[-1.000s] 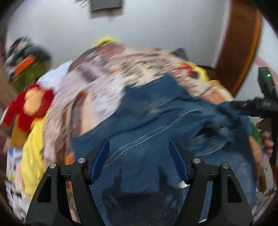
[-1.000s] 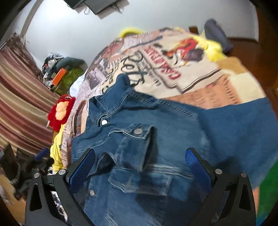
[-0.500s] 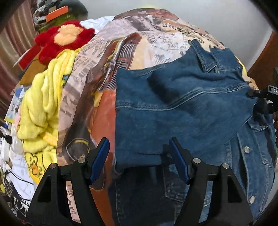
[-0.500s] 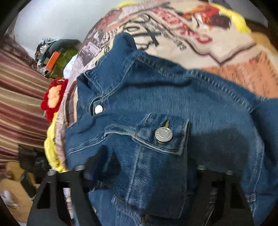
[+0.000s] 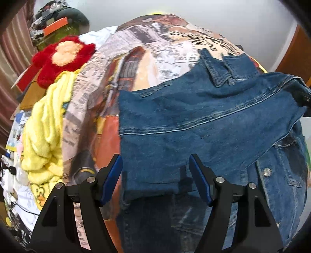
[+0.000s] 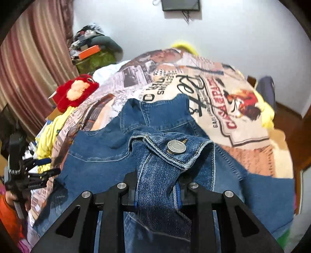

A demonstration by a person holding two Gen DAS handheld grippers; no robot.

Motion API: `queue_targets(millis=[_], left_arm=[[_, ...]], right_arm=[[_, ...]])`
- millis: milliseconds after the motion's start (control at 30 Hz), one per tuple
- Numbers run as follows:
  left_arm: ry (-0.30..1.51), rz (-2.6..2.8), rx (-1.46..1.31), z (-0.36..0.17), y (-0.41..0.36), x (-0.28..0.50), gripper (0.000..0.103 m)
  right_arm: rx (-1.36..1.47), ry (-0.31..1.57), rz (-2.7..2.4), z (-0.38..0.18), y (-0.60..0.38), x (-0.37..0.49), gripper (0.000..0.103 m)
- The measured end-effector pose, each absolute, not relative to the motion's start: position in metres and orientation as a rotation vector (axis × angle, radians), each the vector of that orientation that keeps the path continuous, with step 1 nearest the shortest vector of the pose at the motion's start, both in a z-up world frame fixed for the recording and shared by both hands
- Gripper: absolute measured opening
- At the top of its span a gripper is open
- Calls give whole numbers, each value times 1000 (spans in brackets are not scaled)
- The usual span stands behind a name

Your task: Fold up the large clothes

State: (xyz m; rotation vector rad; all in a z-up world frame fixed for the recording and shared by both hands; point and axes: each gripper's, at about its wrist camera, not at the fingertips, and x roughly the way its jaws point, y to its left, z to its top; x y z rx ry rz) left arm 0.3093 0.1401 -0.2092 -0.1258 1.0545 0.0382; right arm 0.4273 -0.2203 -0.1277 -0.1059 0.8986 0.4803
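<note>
Two grippers work over one denim jacket [image 5: 194, 124] spread on a bed with a newspaper-print bedspread [image 5: 136, 58]. Nearest in the right wrist view, the right gripper [image 6: 157, 196] is closing, its blue pads pressed on a bunched fold of the jacket's front, a cuff or flap with one metal snap button [image 6: 176, 147] standing up just beyond the fingers. In its own view the left gripper [image 5: 155, 179] hangs with its two blue pads apart over the near folded edge of the denim, nothing between them pinched; whether they touch the cloth I cannot tell. Beyond, the jacket's collar [image 5: 229, 68] lies towards the far side of the bed. Along the bed's left edge sit one crumpled yellow blanket [image 5: 44, 132], then one red plush toy [image 5: 62, 58], with a heap of clutter [image 5: 56, 23] at the far left corner, beside a striped curtain [image 6: 29, 77]. Only the right wrist view shows the dark screen [image 6: 180, 4] on the far wall, a dark cushion [image 6: 266, 89] at the bed's right edge, and the left gripper seen from outside with a hand [image 6: 11, 198] on its handle. Only the left wrist view shows a second button [image 5: 266, 172] on the jacket's right front.
</note>
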Motion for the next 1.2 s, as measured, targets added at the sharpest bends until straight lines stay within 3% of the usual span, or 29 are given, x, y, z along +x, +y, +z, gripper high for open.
queue_targets(millis=[400,533,633,700,767,800,967,1200], left_arm=[[1142,-84,-128,-239,98,327,70],[1153,-85,-139,-243,101,329,77],[1164,-85,-129,-249,101,328,82],[1159,-85,-119,-250,101,326,83],[1152,-81,-114,-251,102,324,84],[1151,-77,-115,-251,102,324,85],[1147,-57,-85,-247,98,322,85],[1074,-63,20,-211,76,326,85]], right_arm=[[-210,987,386,-179,-257,421,25],[-199,1026,382,-196,-265,421,26],[-216,1049,356,-205,-268,421,36],[-241,1033,304,-206,-273,419,49],[-275,1016,246,-206,-278,419,73],[-281,1010,231,-205,-282,419,76],[-222,1032,261,-194,-296,413,77],[-137,915,242,-141,-324,399,77]])
